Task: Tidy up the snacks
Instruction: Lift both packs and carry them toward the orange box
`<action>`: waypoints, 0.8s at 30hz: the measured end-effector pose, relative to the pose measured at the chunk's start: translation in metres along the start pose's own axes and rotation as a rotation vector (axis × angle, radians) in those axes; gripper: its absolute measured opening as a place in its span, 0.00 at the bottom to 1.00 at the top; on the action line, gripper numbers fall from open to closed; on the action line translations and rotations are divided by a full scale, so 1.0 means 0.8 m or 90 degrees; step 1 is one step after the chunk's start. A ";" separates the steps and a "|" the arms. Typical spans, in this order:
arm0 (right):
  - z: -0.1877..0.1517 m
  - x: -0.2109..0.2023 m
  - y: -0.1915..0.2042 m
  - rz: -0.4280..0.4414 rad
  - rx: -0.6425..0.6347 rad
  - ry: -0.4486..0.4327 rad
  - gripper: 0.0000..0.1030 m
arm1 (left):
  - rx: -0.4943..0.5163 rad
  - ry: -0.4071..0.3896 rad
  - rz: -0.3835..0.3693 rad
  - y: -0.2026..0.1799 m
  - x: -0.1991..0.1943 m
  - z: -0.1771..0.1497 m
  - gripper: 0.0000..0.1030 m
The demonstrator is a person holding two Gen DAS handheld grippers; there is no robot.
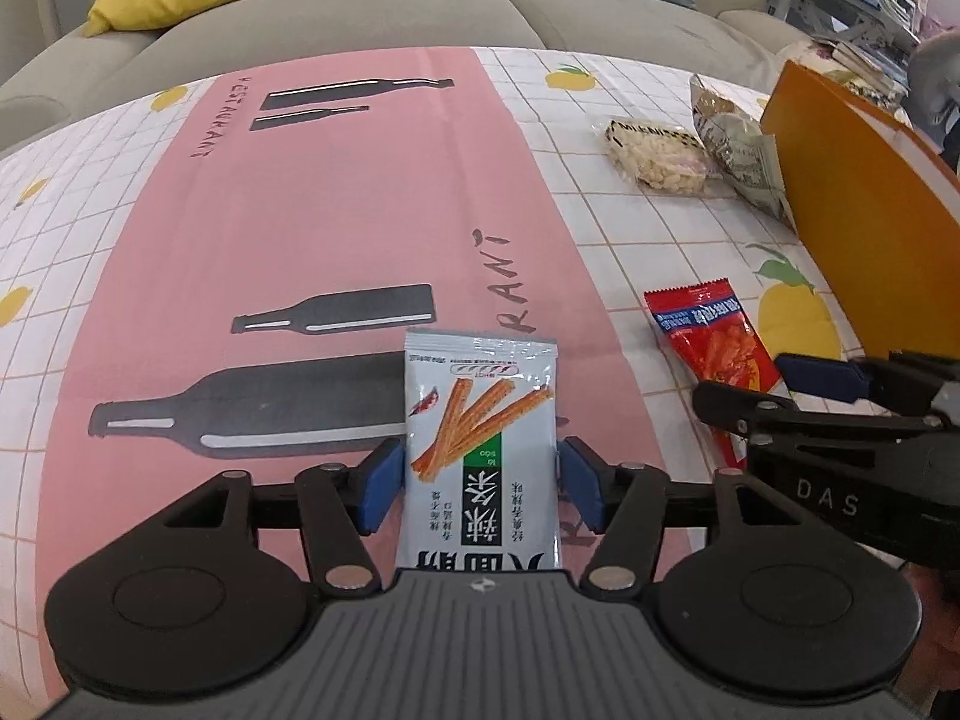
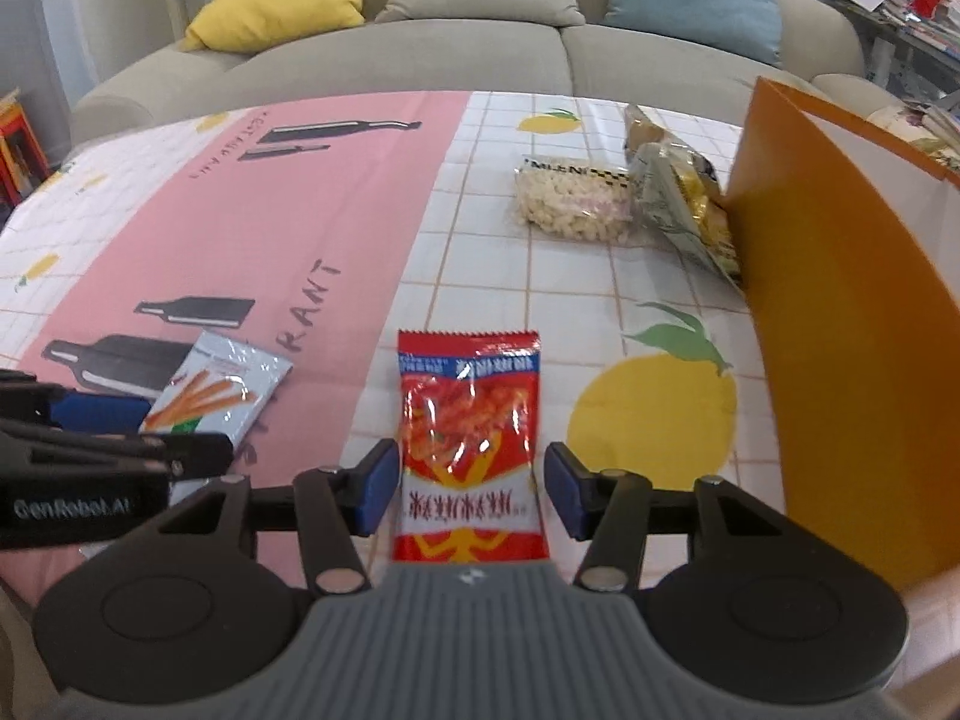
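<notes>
**Two snack packets lie between spread grippers**

Your left gripper (image 1: 480, 480) straddles the white packet (image 1: 480, 450) printed with orange sticks, which lies flat on the pink strip of the tablecloth (image 1: 300, 210). The blue pads (image 1: 384, 483) stand just off its edges, jaws spread, not pinching it.

Your right gripper (image 2: 471, 483) frames the red packet (image 2: 471, 438) on the white checked part of the cloth, beside a printed lemon. Its pads (image 2: 378, 483) also stand clear of the wrapper on both sides, so nothing is gripped.

Farther off, a clear bag of pale puffs (image 2: 573, 204) and a crinkled yellow-and-silver bag (image 2: 684, 204) lie against the orange box (image 2: 840, 330) at your right. A grey sofa (image 2: 480, 54) sits behind the table.
</notes>
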State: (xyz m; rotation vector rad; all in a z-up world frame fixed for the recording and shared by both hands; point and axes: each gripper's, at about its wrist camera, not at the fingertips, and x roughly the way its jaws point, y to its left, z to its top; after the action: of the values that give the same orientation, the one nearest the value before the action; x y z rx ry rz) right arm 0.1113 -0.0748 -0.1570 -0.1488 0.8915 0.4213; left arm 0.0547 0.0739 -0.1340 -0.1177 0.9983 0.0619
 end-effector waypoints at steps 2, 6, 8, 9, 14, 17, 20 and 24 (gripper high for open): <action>0.000 0.005 -0.001 0.013 -0.005 -0.003 0.52 | 0.018 -0.005 0.009 -0.005 0.003 -0.001 0.72; -0.003 0.011 0.003 0.015 -0.007 -0.006 0.54 | 0.042 -0.017 0.023 -0.012 0.007 -0.004 0.73; -0.006 0.011 0.007 -0.001 -0.026 -0.016 0.54 | 0.045 -0.020 0.022 -0.011 0.007 -0.005 0.73; -0.006 0.012 0.007 -0.005 -0.024 -0.021 0.54 | 0.045 -0.022 0.023 -0.011 0.007 -0.005 0.73; -0.007 0.013 0.010 -0.021 -0.020 -0.026 0.54 | 0.045 -0.031 0.017 -0.014 0.006 -0.006 0.61; -0.007 0.011 0.013 -0.019 -0.026 -0.024 0.46 | 0.039 -0.035 0.017 -0.014 0.005 -0.007 0.56; -0.010 0.008 0.017 -0.013 -0.036 -0.021 0.42 | 0.028 -0.036 0.014 -0.013 0.005 -0.006 0.55; -0.008 0.007 0.020 -0.008 -0.037 -0.012 0.40 | 0.015 -0.031 0.016 -0.010 0.001 -0.006 0.54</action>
State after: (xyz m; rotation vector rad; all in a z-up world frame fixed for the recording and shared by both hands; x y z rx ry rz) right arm 0.1030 -0.0610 -0.1648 -0.2037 0.8595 0.4363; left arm 0.0523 0.0651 -0.1370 -0.0824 0.9519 0.0761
